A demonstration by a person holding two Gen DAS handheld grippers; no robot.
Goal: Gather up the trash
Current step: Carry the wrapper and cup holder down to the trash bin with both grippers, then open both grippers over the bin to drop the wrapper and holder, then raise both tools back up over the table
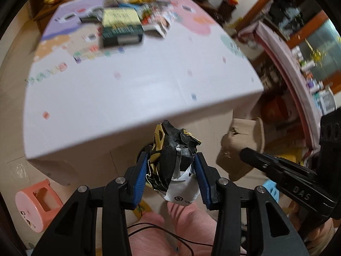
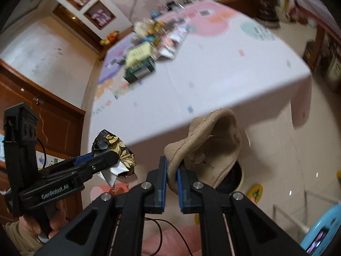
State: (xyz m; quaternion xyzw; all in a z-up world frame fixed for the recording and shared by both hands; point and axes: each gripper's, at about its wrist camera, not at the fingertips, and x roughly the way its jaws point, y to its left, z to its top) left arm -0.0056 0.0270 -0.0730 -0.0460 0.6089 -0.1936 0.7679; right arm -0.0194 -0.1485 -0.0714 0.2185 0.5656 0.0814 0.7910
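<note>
Clearly both grippers are loaded and off the bench (image 1: 138, 98), which puts this at the carry-and-drop step. The left gripper (image 1: 173, 166) has its jaws clamped on a crumpled black-and-gold wrapper (image 1: 172, 149), with a white scrap of the same packet hanging below the pads. The right gripper (image 2: 171, 178) has its jaws closed on the lower edge of a crushed brown pulp tray (image 2: 204, 147), which stands up and flares above the pads. Both pieces of trash are held in the air just beyond the near edge of the bench, over the floor.

Judging by the task, the next move is to bring each piece over a bin and part the jaws. The likely target is a dark round opening with a pale rim (image 2: 233, 177) on the floor, directly behind and below the pulp tray; whether it is truly a bin I cannot confirm. The tray is wide and light, so it may catch on the rim.

That opening shows only in the right wrist view, which also shows the left gripper from the side and the wrapper's flowered gold print. The left wrist view adds a pink stool (image 1: 36, 204) on the floor at near left and the right gripper entering from the right with the tray. Both views show a blurred heap of packets and boxes (image 1: 127, 19) at the far end of the bench, probably more to collect.
</note>
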